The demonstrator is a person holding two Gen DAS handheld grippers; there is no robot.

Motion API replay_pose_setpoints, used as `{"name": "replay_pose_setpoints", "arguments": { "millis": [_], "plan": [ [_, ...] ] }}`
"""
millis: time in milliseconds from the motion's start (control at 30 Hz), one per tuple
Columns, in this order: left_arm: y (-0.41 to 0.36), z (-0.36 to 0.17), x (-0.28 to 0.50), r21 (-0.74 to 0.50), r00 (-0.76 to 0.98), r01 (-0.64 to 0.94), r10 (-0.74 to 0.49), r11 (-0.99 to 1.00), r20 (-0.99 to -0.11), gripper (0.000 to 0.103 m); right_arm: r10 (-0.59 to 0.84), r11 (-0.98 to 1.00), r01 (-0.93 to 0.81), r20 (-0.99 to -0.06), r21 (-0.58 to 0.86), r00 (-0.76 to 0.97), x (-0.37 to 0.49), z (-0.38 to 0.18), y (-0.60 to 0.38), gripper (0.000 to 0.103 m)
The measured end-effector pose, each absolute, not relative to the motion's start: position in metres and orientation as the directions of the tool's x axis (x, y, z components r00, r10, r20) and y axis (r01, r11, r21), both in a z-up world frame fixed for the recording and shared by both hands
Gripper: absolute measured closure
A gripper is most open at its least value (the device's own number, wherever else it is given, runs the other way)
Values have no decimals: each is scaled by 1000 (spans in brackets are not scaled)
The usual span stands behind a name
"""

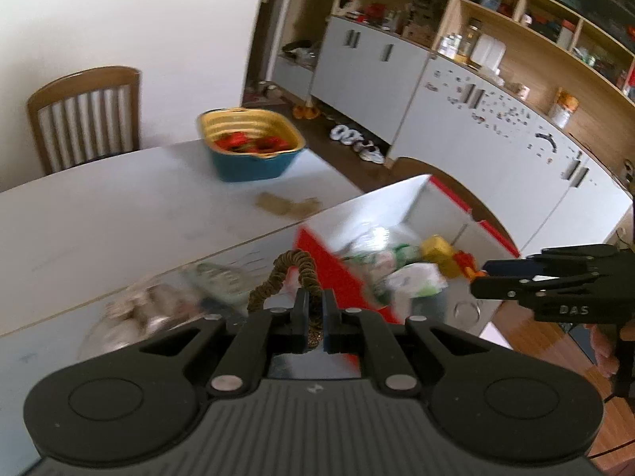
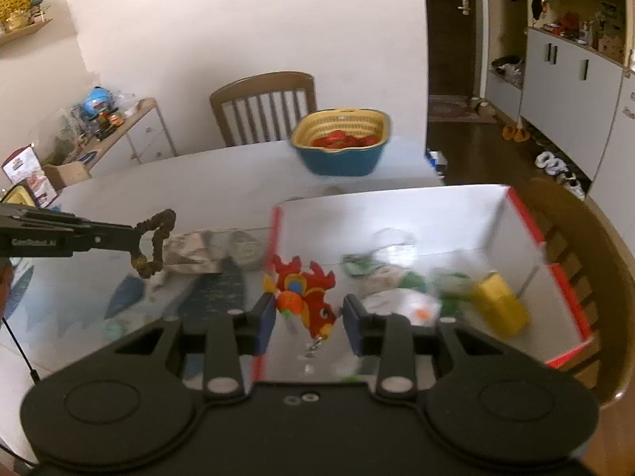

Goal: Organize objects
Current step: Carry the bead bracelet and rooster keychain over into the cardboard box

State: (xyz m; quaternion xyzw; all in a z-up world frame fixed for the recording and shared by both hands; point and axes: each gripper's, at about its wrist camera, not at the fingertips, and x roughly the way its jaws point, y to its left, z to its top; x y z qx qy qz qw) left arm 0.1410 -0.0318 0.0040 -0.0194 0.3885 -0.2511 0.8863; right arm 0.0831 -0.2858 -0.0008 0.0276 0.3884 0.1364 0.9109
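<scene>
Left wrist view: my left gripper (image 1: 313,309) is clamped on a brown scrunchie (image 1: 295,273), whose loop stands up above the fingertips, over the near edge of the white counter (image 1: 119,214). A blue basket (image 1: 254,146) with a yellow lining sits at the counter's far side. At right, my right gripper (image 1: 482,277) reaches over the red-trimmed white box (image 1: 448,202) of blurred packets.

Right wrist view: my right gripper (image 2: 309,319) is closed on a red plush fish (image 2: 307,291), held above the box (image 2: 528,214). A yellow packet (image 2: 502,305) lies inside. At left, my left gripper (image 2: 135,246) carries the scrunchie (image 2: 156,244) over the counter (image 2: 198,174).
</scene>
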Motion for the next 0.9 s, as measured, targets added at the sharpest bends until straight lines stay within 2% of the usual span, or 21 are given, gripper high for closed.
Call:
{"name": "replay_pose_setpoints", "arguments": {
  "millis": [467, 900],
  "plan": [
    [-173, -1, 178, -187, 514, 534, -492, 824, -703, 97, 177, 981, -176, -711, 76, 680, 109, -25, -389, 68],
    [-258, -41, 219, -116, 438, 603, -449, 789, -779, 97, 203, 969, -238, -767, 68, 608, 129, -68, -395, 68]
  ]
}}
